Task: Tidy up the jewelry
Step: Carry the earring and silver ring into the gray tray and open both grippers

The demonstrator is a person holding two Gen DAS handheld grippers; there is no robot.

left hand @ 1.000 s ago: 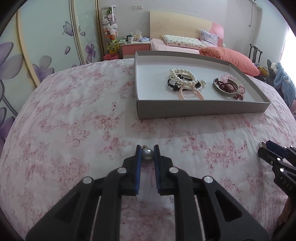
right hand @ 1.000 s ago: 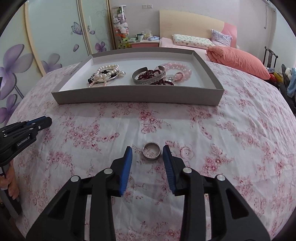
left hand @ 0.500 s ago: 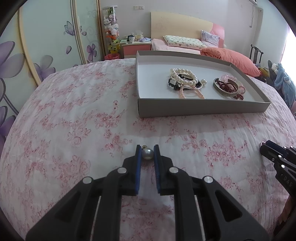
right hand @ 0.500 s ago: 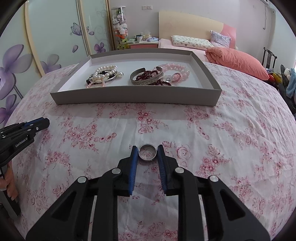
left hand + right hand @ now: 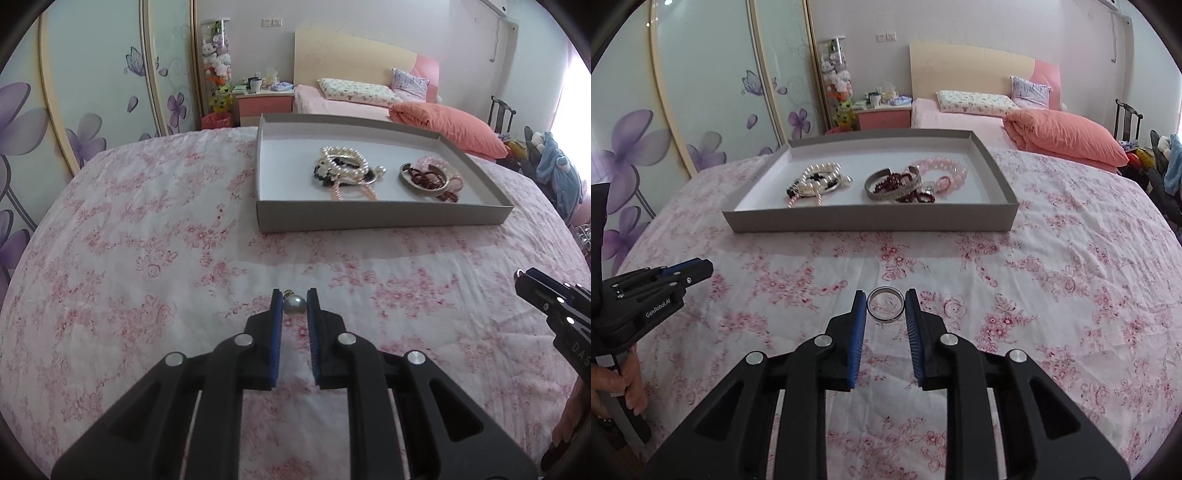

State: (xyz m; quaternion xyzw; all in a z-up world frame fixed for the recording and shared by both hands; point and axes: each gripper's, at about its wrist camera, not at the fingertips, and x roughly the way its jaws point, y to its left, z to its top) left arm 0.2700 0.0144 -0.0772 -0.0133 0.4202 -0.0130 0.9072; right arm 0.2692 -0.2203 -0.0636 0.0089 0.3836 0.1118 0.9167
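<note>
My left gripper (image 5: 294, 301) is shut on a pearl earring (image 5: 294, 305) with a small gold clasp, held just above the flowered bedspread. My right gripper (image 5: 885, 306) is shut on a silver ring (image 5: 885, 304), its blue pads pressing both sides, lifted a little off the cloth. Farther up the bed lies a grey cardboard tray (image 5: 384, 221) (image 5: 871, 221). Inside it are pearl bracelets (image 5: 345, 166) (image 5: 820, 181), a silver bangle (image 5: 892, 184) with dark red beads and a pink bead bracelet (image 5: 942, 171). Each gripper shows at the edge of the other's view.
The pink flowered bedspread (image 5: 147, 229) covers the whole work area. Behind the tray are pillows, an orange quilt (image 5: 1067, 138) and a headboard. Sliding wardrobe doors with purple flowers (image 5: 44, 122) stand on the left. A person's hand (image 5: 624, 380) holds the left gripper's handle.
My right gripper closed on the silver ring and lifted it slightly off the bedspread. My left gripper kept its hold on the pearl earring and rose a little toward the tray.
</note>
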